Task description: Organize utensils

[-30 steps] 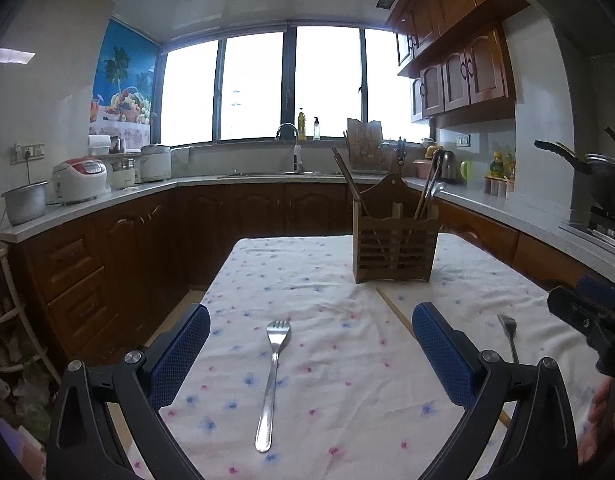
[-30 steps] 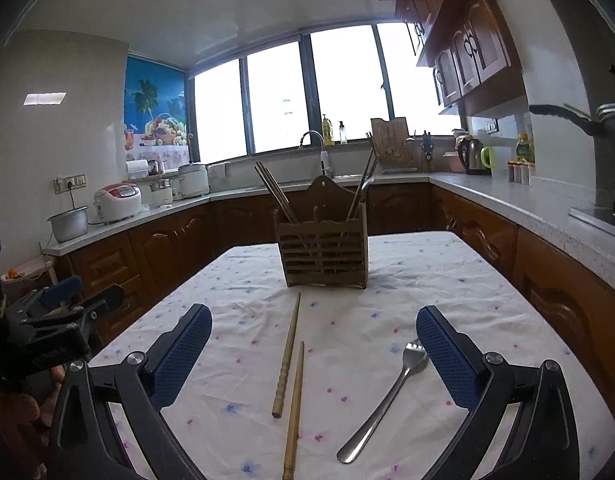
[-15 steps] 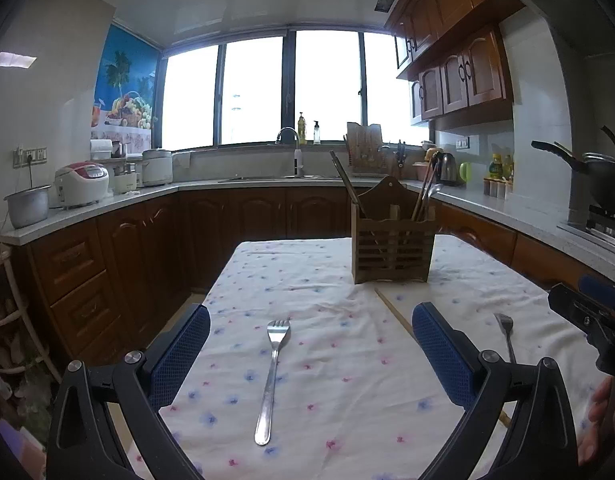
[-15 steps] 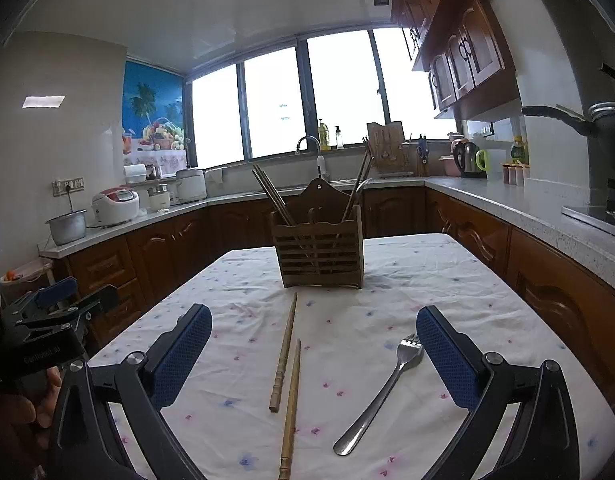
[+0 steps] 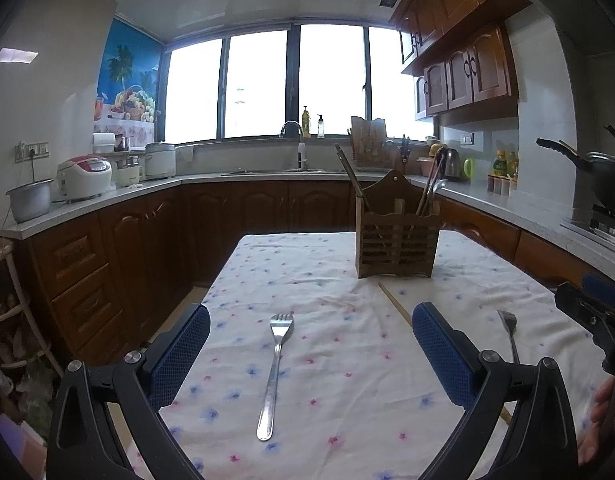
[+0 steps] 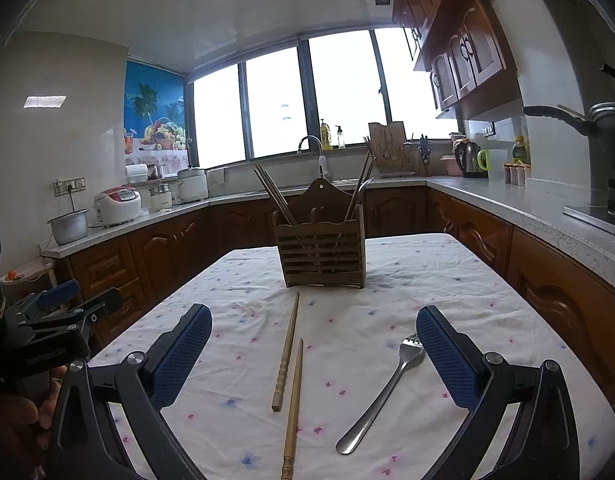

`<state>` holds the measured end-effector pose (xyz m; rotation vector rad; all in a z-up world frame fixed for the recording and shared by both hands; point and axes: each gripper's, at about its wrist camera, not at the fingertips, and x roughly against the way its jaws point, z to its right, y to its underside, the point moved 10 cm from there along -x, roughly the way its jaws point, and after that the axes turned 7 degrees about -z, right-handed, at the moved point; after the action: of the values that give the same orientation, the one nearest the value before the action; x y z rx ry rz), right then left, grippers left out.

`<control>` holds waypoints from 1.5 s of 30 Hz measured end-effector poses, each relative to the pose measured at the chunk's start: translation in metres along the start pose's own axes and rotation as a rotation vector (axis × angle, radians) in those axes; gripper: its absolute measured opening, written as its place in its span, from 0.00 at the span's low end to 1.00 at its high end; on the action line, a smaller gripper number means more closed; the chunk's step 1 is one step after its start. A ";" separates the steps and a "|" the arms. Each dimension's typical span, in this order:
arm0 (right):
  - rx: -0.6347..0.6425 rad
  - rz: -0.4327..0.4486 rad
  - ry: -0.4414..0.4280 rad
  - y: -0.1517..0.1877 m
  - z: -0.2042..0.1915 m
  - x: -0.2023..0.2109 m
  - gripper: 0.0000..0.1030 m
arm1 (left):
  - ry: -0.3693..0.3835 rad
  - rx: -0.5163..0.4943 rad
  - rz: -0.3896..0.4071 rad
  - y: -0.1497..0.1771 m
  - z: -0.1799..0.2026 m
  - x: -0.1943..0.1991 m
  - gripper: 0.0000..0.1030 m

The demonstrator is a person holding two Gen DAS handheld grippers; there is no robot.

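A wooden utensil holder [image 5: 396, 240] [image 6: 321, 250] with chopsticks and utensils stands far on the flowered tablecloth. A steel fork [image 5: 274, 368] lies between my left gripper's [image 5: 310, 356] open fingers, below them on the cloth. A second fork [image 6: 381, 390] [image 5: 509, 334] lies near my right gripper's [image 6: 313, 356] right finger [image 6: 447, 360]. Two wooden chopsticks [image 6: 287, 356] lie between the right gripper's open fingers; one shows partly in the left wrist view [image 5: 395, 304]. Both grippers are open, empty and above the table.
The table [image 6: 467, 280] stands in a kitchen with wooden cabinets around it. Counters hold rice cookers [image 5: 85, 176], a kettle [image 6: 469, 158] and a wok [image 5: 603, 176] at right. The right gripper's body shows in the left wrist view [image 5: 591, 316]; the left one in the right wrist view [image 6: 55, 336].
Both views have shifted slightly; the holder and utensils sit a little lower and nearer in frame. Both grippers stay open and nothing on the table has moved.
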<state>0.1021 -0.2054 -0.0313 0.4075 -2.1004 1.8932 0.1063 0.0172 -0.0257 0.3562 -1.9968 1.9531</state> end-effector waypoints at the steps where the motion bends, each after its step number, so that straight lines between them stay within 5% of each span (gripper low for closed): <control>1: 0.001 0.000 -0.001 0.000 -0.001 -0.001 1.00 | -0.001 0.001 0.000 0.000 0.000 0.000 0.99; 45: 0.035 0.018 -0.010 -0.015 -0.020 0.009 1.00 | -0.039 -0.008 -0.016 -0.006 -0.002 0.006 0.99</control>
<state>0.1005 -0.1877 -0.0119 0.4078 -2.0860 1.9448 0.1032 0.0194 -0.0180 0.4093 -2.0189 1.9421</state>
